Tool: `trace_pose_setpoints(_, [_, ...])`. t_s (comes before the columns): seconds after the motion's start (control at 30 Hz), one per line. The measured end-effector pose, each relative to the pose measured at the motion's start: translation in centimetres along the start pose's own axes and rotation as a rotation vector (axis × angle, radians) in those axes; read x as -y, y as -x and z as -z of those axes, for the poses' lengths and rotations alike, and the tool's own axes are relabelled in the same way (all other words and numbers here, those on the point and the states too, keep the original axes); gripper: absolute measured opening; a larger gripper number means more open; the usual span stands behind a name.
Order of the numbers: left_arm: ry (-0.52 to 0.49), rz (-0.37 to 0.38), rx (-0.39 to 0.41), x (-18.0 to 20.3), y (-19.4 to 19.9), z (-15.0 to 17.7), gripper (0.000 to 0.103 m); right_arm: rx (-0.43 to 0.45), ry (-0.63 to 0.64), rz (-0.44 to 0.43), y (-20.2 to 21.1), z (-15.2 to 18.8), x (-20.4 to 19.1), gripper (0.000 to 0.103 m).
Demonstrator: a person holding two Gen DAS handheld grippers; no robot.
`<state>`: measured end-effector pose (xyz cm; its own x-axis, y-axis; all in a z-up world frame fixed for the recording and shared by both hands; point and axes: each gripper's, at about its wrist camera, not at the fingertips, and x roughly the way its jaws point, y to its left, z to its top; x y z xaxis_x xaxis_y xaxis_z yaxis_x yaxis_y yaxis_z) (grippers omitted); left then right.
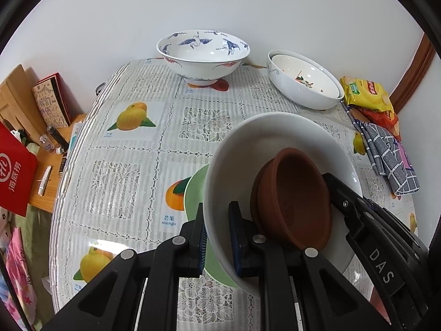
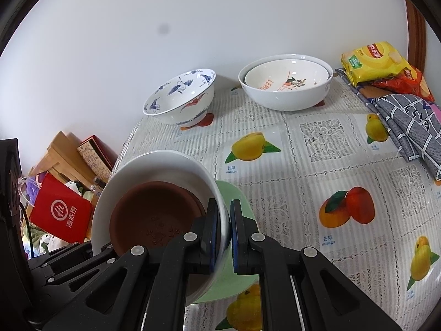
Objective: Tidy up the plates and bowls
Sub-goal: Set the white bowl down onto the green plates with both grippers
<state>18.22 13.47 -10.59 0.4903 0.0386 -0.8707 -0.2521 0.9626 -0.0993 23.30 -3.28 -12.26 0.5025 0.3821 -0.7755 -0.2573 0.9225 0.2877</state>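
A plain white bowl (image 1: 261,138) (image 2: 154,160) holds stacked brown clay dishes (image 1: 297,193) (image 2: 154,209). It sits over a pale green plate (image 1: 193,193) (image 2: 230,190); whether the two touch I cannot tell. My left gripper (image 1: 217,207) is shut on the bowl's near rim, one pad inside and one outside. My right gripper (image 2: 223,202) is shut on the opposite rim in the same way. In the left wrist view it shows as a black arm (image 1: 335,190) reaching in from the right.
At the back of the table stand a blue crane-pattern bowl (image 1: 204,55) (image 2: 179,96) and two nested white bowls (image 1: 303,82) (image 2: 284,85). Snack packs (image 1: 366,93) (image 2: 372,63) and a grey checked cloth (image 1: 391,160) (image 2: 408,127) lie at the right edge. A red bag (image 1: 13,171) (image 2: 60,215) stands beyond the left edge.
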Motion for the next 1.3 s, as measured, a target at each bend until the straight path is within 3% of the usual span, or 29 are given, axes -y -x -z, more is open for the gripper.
trace_pose_setpoints(1.3, [0.017, 0.033, -0.065, -1.2, -3.9, 0.6, 0.015, -0.065, 0.024, 0.046, -3.4, 0.7, 0.1, 0.008])
